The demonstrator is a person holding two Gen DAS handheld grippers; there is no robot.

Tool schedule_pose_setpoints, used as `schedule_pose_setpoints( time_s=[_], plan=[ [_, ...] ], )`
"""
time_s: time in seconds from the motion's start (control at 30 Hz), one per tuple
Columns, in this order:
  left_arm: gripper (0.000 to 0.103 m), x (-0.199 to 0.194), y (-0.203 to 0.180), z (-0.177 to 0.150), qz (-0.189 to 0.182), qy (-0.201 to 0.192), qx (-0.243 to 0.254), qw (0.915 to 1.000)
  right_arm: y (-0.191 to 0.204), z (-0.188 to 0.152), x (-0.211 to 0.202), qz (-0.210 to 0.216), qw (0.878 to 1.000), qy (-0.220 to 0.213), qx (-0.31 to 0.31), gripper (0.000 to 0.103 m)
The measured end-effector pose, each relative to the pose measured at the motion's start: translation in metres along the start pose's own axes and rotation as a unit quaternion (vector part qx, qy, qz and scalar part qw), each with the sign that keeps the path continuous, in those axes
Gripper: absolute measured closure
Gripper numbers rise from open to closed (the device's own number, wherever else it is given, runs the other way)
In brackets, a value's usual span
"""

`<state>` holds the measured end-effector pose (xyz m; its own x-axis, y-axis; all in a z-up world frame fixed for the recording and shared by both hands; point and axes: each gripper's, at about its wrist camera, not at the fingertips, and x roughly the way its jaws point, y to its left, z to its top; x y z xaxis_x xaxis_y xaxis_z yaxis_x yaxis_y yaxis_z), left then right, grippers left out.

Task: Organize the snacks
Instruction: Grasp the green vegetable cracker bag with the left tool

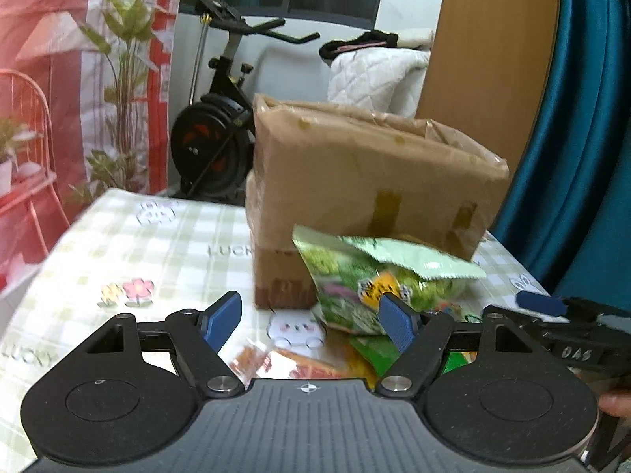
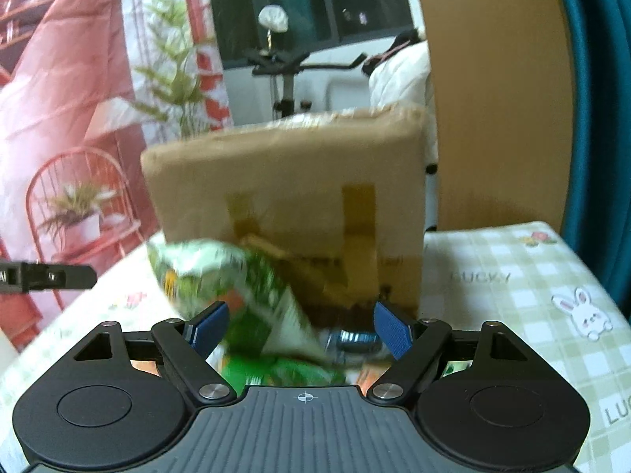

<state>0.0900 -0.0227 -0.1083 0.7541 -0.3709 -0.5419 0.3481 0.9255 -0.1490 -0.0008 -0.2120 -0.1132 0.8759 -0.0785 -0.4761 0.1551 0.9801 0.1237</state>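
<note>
A brown cardboard box [image 1: 366,181] [image 2: 299,197] stands open-topped on a table with a green-checked cloth [image 1: 138,244] [image 2: 524,287]. A green snack bag [image 1: 366,280] [image 2: 244,295] leans against the box's front, on top of other packets: an orange one [image 1: 292,362] and green ones [image 2: 276,370]. My left gripper [image 1: 309,321] is open above the pile, its right pad beside the green bag. My right gripper [image 2: 301,327] is open too, with the green bag and a dark shiny wrapper [image 2: 355,339] in the space ahead of its fingers, not pressed. The right gripper's finger [image 1: 540,303] shows at the left view's right edge.
Behind the table stand an exercise bike [image 1: 221,126], a leafy plant [image 1: 122,79], a red wire chair [image 2: 79,205] and a white quilted heap [image 1: 374,75]. A wooden panel [image 1: 489,59] and teal curtain [image 1: 583,157] rise at the right. A person's hand [image 1: 615,404] shows at the left view's edge.
</note>
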Motion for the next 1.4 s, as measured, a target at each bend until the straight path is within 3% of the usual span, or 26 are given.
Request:
schedule_pose_setpoints(
  time_s=[0.37, 0.5, 0.87, 1.4],
  plan=[
    [0.025, 0.005, -0.001, -0.023, 0.01, 0.014, 0.02, 0.9997, 0.003, -0.019, 0.01, 0.015, 0.999, 0.037, 0.017, 0.026],
    [0.025, 0.006, 0.005, -0.028, 0.019, 0.013, 0.013, 0.9996, 0.01, -0.019, 0.025, 0.029, 0.998, 0.052, 0.028, 0.019],
    [0.025, 0.01, 0.028, -0.035, 0.038, 0.026, -0.012, 0.9989, 0.015, -0.026, 0.057, 0.025, 0.993, 0.093, 0.068, 0.019],
    [0.025, 0.011, 0.02, -0.037, 0.027, 0.032, -0.005, 0.9991, 0.013, -0.035, 0.056, 0.039, 0.991, 0.101, 0.077, 0.018]
  ],
)
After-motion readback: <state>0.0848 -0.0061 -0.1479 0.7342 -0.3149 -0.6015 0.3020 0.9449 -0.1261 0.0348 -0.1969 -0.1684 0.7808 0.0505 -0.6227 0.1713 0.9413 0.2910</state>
